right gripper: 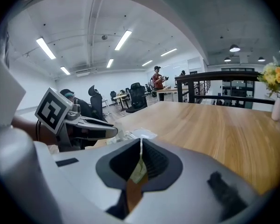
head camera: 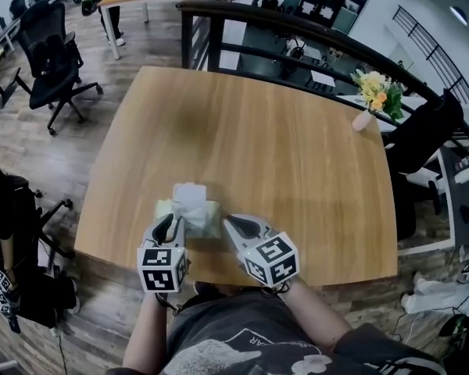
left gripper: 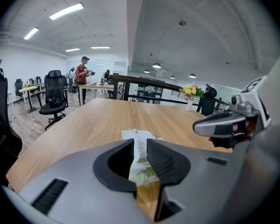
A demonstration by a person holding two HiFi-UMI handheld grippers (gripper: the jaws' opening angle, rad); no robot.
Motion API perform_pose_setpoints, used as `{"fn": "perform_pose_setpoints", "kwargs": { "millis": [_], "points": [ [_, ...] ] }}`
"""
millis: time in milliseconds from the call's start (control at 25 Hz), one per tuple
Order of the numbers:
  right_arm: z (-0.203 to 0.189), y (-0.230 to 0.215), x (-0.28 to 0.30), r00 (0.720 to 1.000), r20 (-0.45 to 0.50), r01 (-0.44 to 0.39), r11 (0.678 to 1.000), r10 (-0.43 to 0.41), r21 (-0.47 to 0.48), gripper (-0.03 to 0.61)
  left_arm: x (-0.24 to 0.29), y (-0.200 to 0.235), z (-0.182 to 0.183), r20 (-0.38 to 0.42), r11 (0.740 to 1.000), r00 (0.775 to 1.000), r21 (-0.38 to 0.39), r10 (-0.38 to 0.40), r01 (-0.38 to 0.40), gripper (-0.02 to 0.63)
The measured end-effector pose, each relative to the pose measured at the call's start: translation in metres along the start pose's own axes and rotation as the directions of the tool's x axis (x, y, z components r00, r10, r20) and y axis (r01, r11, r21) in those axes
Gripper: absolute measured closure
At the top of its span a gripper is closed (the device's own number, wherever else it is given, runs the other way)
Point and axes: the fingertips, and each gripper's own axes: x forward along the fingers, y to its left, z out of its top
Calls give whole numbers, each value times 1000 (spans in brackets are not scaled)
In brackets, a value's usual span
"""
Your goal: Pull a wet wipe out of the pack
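Observation:
A pale green wet-wipe pack (head camera: 208,223) lies near the table's front edge. A white wet wipe (head camera: 190,195) stands out of its top. My left gripper (head camera: 176,219) reaches in from the near left, and the wipe's lower end runs in between its fingers. In the left gripper view the wipe (left gripper: 139,135) fills the narrow gap of the left gripper (left gripper: 140,148), with the pack (left gripper: 148,174) below. My right gripper (head camera: 225,219) is shut, with its tip at the pack's right edge. The right gripper view shows the right gripper (right gripper: 140,146) with its pads together over the pack (right gripper: 137,171).
The round-cornered wooden table (head camera: 258,131) carries a small vase of flowers (head camera: 365,118) at its far right. A black railing (head camera: 297,30) runs behind it. Office chairs (head camera: 51,69) stand at the far left. A person (left gripper: 84,71) stands far off.

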Motion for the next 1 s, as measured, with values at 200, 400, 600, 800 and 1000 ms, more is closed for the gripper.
{"fn": "perform_pose_setpoints", "kwargs": {
  "millis": [200,400,600,800,1000],
  "points": [
    [2,7,11,1000,-6,12,1000,-12,2,551,4,5,-1,-11,998,998,2,-56,56,526],
    [-2,12,22,999,-44,22,1000,-21,16,549,7,9,-2,-27,995,994,18,-102,103,574],
    [-10,20,33,995,-103,-1,1000,3,11,528,8,14,-2,-30,992,992,17,-126,127,592],
    [-10,32,44,990,-132,-49,999,47,-16,436,9,20,-6,-38,991,990,11,-132,133,595],
    [-17,33,58,982,-186,-49,996,34,-79,407,10,23,-7,-39,990,989,3,-144,144,595]
  ]
}}
